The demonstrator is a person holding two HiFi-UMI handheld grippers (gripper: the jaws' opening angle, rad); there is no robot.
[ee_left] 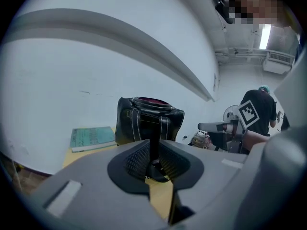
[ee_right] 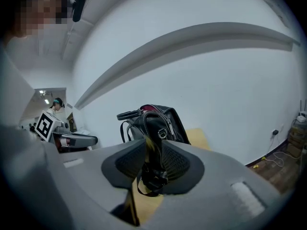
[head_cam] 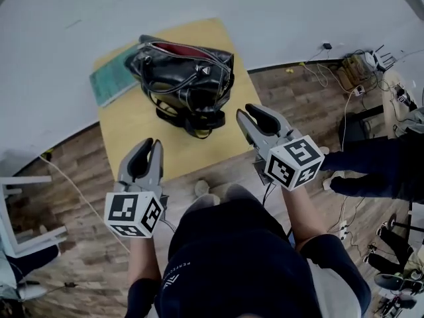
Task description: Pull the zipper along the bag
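**Bag** (head_cam: 189, 78): black, upright on the far half of the table (head_cam: 132, 131). Its mouth faces up, with red lining (head_cam: 177, 48) showing along the top. The handles droop over the near side, and a strap (head_cam: 197, 123) is bunched on the table at the bag's 6 o'clock.

**Book** (head_cam: 109, 78): teal, lying flat just beside the bag at its 9 o'clock.

**Table**: light wood, set against a white wall (head_cam: 265, 12), with wood floor (head_cam: 86, 177) around it.

**Left gripper** (head_cam: 151, 142): at the bag's 7 o'clock and well apart from it, over the table's near edge. Fingers slightly apart with a narrow gap and nothing in it.

**Right gripper** (head_cam: 246, 110): at the bag's 4 o'clock and clear of it, by the table's right edge. Fingers apart, nothing between them.

Both grippers point toward the bag.
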